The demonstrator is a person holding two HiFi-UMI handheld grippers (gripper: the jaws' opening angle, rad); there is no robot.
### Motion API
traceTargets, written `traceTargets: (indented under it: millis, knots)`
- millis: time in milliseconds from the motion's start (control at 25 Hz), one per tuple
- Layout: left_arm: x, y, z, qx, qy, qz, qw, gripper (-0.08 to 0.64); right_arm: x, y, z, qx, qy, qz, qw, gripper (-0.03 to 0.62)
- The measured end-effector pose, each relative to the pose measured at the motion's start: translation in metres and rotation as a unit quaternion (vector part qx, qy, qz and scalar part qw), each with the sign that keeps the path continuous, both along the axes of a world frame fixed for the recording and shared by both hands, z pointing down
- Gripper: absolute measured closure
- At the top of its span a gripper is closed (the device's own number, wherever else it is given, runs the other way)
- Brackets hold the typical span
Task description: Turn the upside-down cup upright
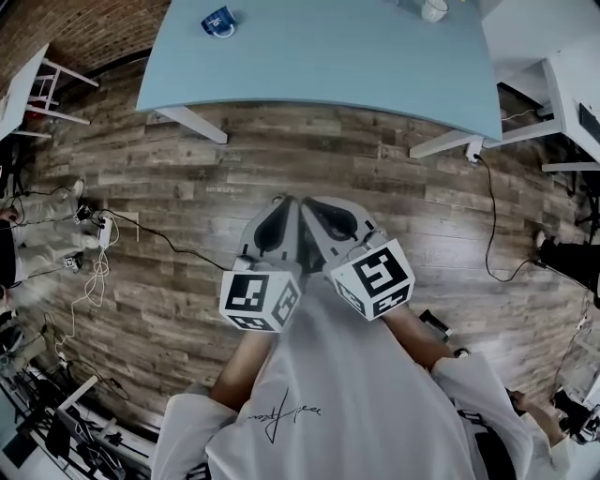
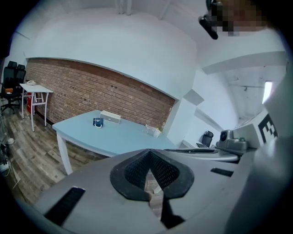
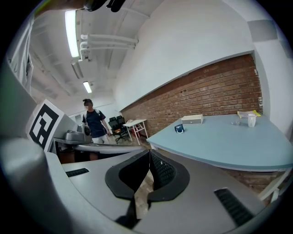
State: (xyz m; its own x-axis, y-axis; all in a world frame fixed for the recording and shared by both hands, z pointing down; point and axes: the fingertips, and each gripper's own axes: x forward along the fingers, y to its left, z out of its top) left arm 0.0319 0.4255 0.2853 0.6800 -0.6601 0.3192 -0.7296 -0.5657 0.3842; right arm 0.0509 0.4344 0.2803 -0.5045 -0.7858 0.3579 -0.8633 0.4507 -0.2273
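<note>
1. Head view: the left tool (image 1: pixel 283 204) and the right tool (image 1: pixel 316 206) are held close together in front of the holder's white shirt (image 1: pixel 347 394). Their tips nearly touch one another above the wooden floor (image 1: pixel 187 178), and each marker cube sits at the near end of its tool.
2. Left gripper view: the left tool's jaws are closed tip to tip with nothing between them. Only a thin slit of floor shows lower down between the dark pads.
3. Right gripper view: the right tool's jaws are likewise pressed together at the tips and carry nothing.
4. The blue cup (image 1: pixel 218 21) stands on the pale blue worktop (image 1: pixel 356 56), towards its left end as the head view shows it (it is too small in every view to tell which way up it sits).
5. Both tools are well apart from the worktop, with a broad stretch of floor between them and its near edge.
6. A white box (image 3: pixel 192 119) lies on the worktop just beyond the blue cup, on the side of the brick wall (image 3: pixel 206 91).
7. A white cup (image 1: pixel 433 9) stands towards the worktop's right end, well apart from the blue cup.
8. Cables (image 1: pixel 94 272) trail over the floor at the left of the head view.
9. In the right gripper view another person (image 3: pixel 94 122) in a dark top stands in the background, far from the worktop
</note>
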Motion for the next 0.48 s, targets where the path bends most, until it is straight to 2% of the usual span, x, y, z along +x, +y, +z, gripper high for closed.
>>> traceTargets:
  millis: [480]
  knots:
    - [-0.019,-0.079,0.003,-0.004,0.011,0.022,0.9997,0.551,-0.020,-0.079,0.005,-0.009,0.017,-0.005,1.000,0.572]
